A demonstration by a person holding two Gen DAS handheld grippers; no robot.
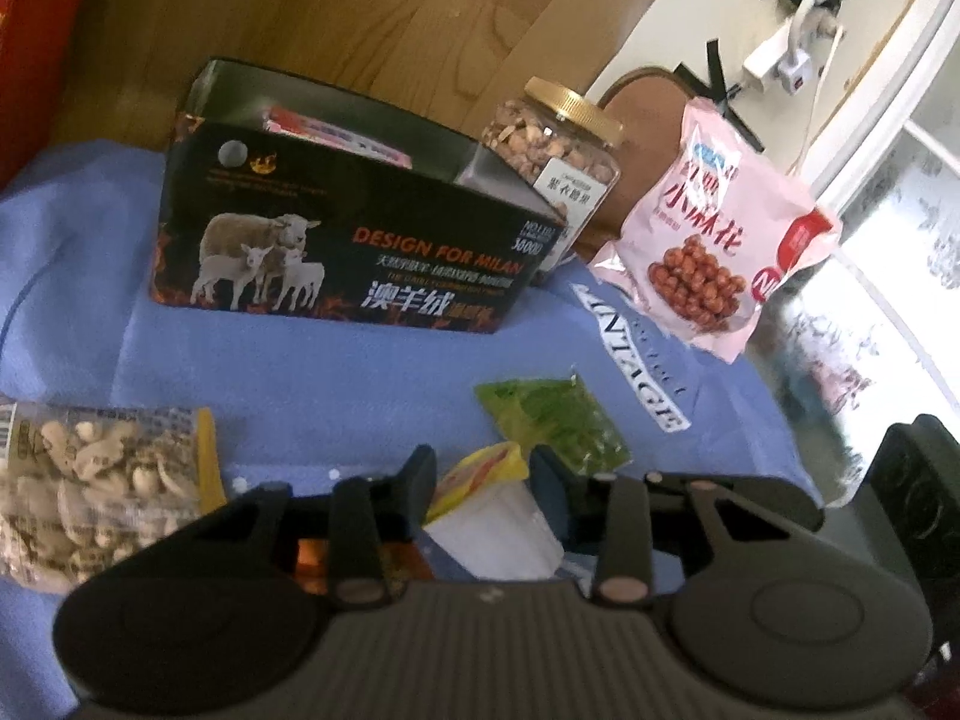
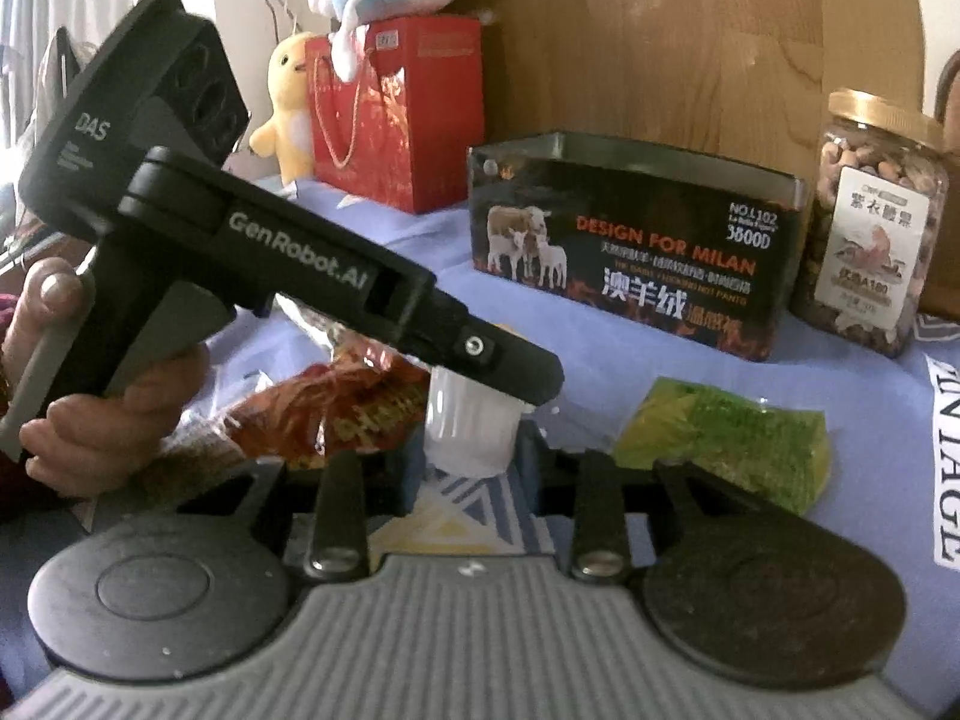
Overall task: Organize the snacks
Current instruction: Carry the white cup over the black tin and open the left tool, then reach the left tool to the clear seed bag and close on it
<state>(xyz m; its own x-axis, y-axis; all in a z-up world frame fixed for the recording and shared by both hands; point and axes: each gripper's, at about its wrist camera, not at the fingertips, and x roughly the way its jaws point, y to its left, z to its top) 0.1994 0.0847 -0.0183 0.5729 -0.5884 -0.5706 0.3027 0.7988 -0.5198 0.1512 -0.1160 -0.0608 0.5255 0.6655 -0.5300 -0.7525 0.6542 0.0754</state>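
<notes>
On the near part of the blue cloth [image 1: 312, 372], a small white jelly cup [image 1: 492, 531] with a yellow foil lid is framed by both pairs of tongs. The left gripper [image 1: 483, 468] is narrowed around the cup's lidded top, its pads at or very near the sides; firm contact cannot be told. The right gripper [image 2: 465, 459] is likewise drawn in around the cup's ribbed body [image 2: 471, 429], and whether it is pressing cannot be told either. In the right wrist view the left gripper is seen lying across the cup's top, held by a hand [image 2: 90, 408]. Farther back, the black open-topped box [image 1: 360, 228] printed with sheep is seen to hold only one flat pink-and-white packet [image 1: 336, 135], so the sorting is judged barely begun. Still loose are a green packet [image 1: 558, 420] just right of the cup, a bag of pale nuts [image 1: 90, 480] at near left, a red-orange wrapper [image 2: 336, 408] left of the cup, a pink bag of fried dough twists [image 1: 714, 240] at far right, and a gold-lidded jar of nuts [image 1: 552, 144] behind the box. The cup is judged the item in hand, not yet lifted.
</notes>
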